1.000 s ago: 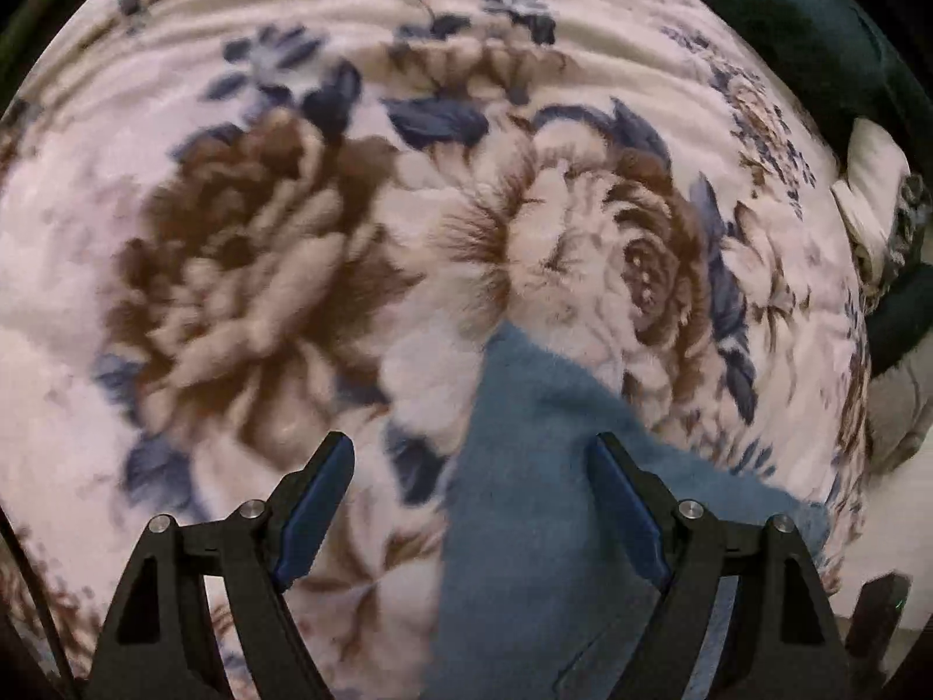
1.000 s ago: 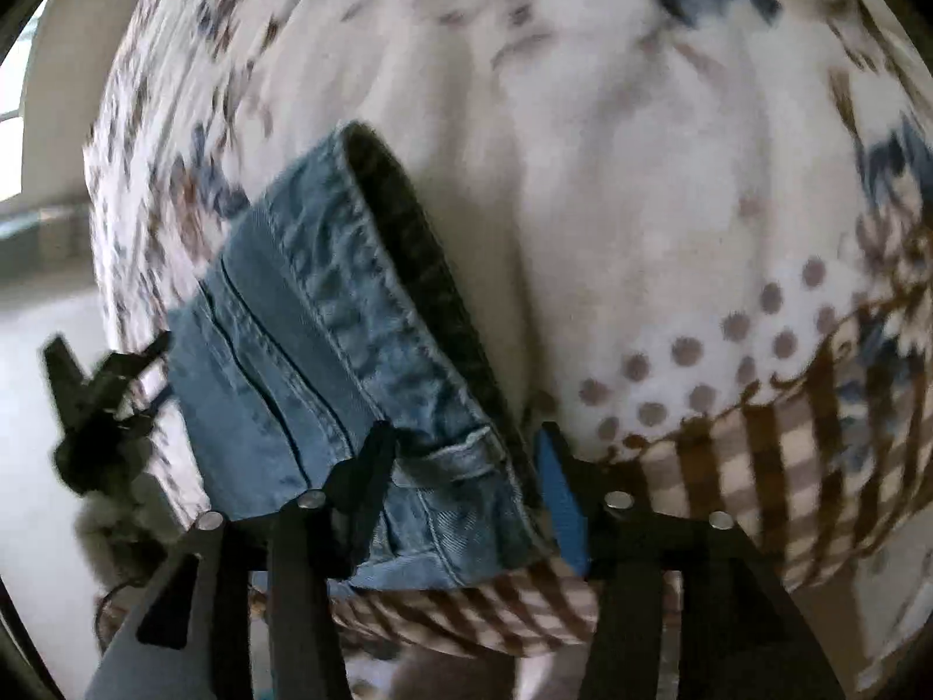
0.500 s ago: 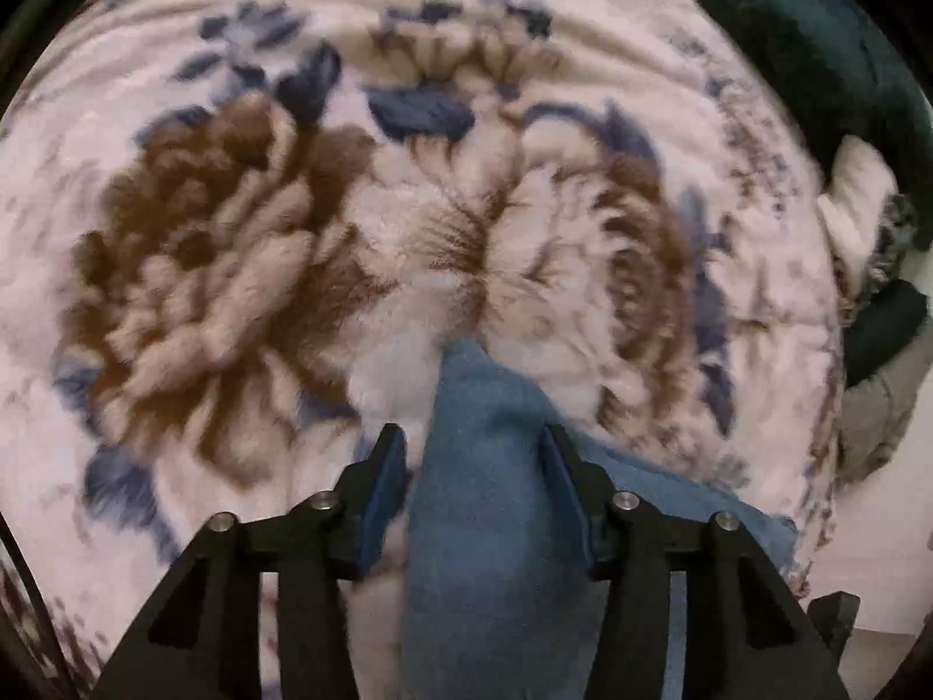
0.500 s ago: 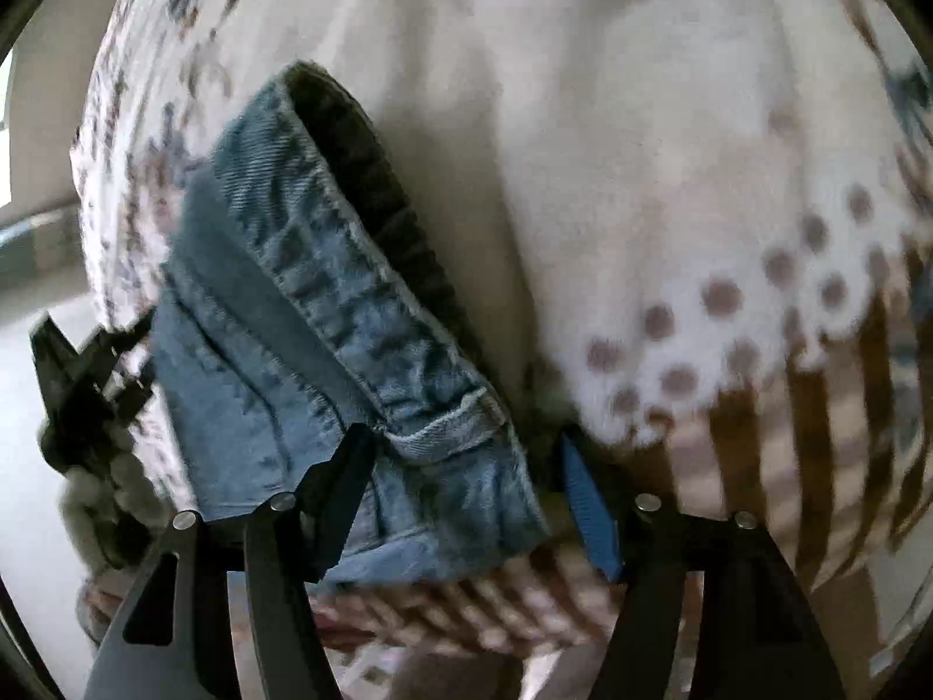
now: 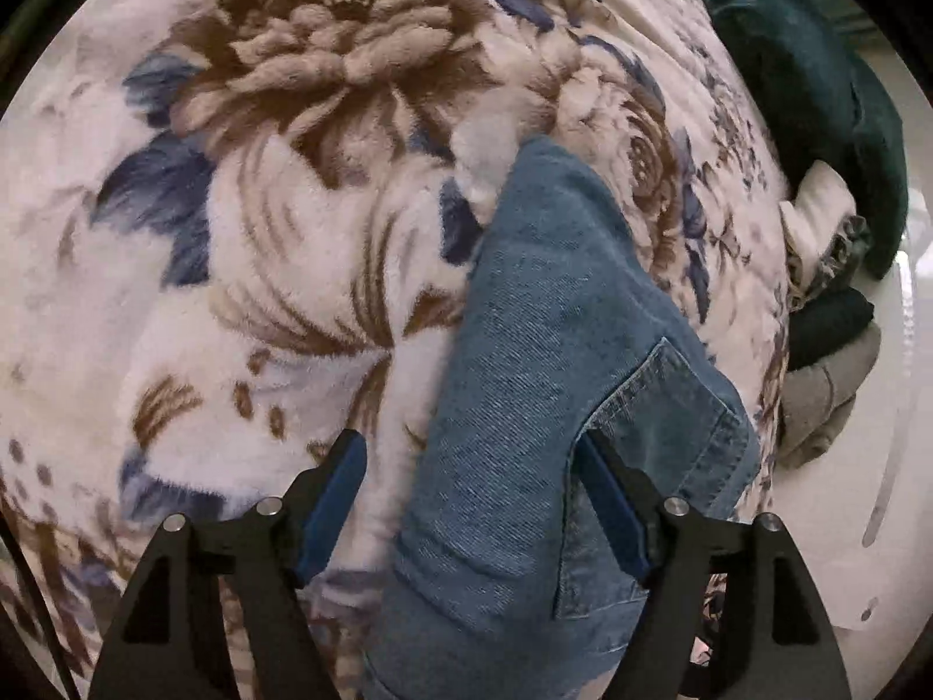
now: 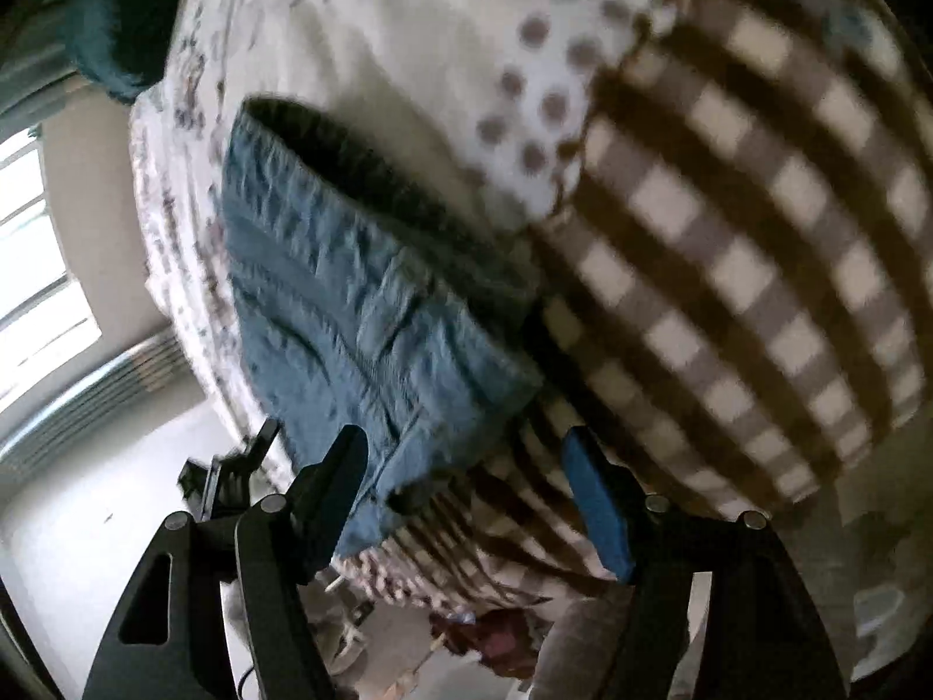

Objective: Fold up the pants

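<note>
both tools have pulled back and just opened: left tool [image 5: 466,501] and right tool [image 6: 460,484] gape, freeing the jeans [image 5: 542,350] on the blanket [image 5: 262,262].

Faded blue denim pants [image 5: 542,350], cream blanket [image 5: 291,268] with brown-and-navy flowers, brown checked border [image 6: 729,268]
</note>
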A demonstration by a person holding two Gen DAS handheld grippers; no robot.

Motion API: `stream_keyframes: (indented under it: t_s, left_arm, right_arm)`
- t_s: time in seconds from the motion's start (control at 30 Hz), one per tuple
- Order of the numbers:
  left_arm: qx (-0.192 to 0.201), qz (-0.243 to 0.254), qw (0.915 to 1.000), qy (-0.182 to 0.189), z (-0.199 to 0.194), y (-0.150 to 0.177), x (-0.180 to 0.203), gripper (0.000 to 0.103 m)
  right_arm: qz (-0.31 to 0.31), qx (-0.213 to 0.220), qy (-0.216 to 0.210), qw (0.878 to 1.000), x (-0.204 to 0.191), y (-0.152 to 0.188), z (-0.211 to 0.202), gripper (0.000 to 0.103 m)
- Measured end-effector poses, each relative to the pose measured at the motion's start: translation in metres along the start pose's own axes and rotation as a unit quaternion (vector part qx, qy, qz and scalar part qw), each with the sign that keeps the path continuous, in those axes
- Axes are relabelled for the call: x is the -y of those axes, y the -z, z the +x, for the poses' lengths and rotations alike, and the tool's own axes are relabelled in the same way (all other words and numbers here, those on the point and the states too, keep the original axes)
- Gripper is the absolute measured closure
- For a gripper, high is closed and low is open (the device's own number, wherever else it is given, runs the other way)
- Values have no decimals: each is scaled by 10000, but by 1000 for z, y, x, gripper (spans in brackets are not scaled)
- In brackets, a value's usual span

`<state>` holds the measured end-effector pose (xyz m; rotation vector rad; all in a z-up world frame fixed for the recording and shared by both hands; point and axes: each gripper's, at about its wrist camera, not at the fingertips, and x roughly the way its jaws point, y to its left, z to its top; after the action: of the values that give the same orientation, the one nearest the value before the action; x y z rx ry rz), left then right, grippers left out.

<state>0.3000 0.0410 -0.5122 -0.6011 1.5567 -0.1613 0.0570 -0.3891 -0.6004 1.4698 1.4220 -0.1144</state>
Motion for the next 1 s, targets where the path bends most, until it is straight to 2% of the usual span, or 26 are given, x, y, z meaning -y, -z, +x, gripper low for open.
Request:
stream_keyframes:
  t_s: [0.13,0.27,0.33,0.37,0.47,0.5,0.63,0.73,0.8,0.83,0.87,0.9,0.93,1.0]
  left_arm:
    - [-96,40,9995,285,0,-1,-6,29]
    - [-284,-60,9949,969,13,-2,-11,29]
    - [-437,-99,9923,1152,21,1,-16,28]
    - [-511,-65,9916,1188,24,2,-17,26]
    - [-611,131,9913,1157,35,4,-15,21]
    - [-624,151,9912,1155,37,4,-15,21]
    - [-731,272,9908,1105,43,1,-11,18]
    - [-774,418,9908,1033,46,2,-5,18]
    - [-725,495,9909,1018,45,3,-3,19]
    - [-675,518,9911,1027,45,2,-1,32]
    - [-584,646,9902,1093,40,4,3,53]
    - [-544,780,9903,1010,37,5,5,56]
    - [-501,1000,9895,913,32,8,11,66]
    - [-400,1242,9876,873,21,11,22,72]
  right_arm:
    - [-130,-256,-585,9979,-3,-9,45,31]
    - [-135,-39,-651,9978,-10,-17,84,12]
    - [-23,126,-771,9969,-13,-17,91,12]
    - [30,230,-981,9949,-15,-14,88,12]
    - [-38,411,-1589,9864,-24,-1,76,12]
    - [-121,431,-1631,9856,-28,2,75,12]
    - [-252,453,-1368,9892,-32,-2,88,12]
    - [-277,289,-824,9958,-29,-23,112,12]
    - [-39,461,-877,9951,-32,-26,120,12]
    - [-81,519,-755,9958,-38,-25,119,18]
    - [-125,599,-671,9959,-41,-21,119,33]
    - [-185,685,-587,9957,-46,-16,118,40]
    - [-212,721,-576,9955,-51,-14,117,46]
    - [-284,798,-518,9951,-65,-5,113,50]
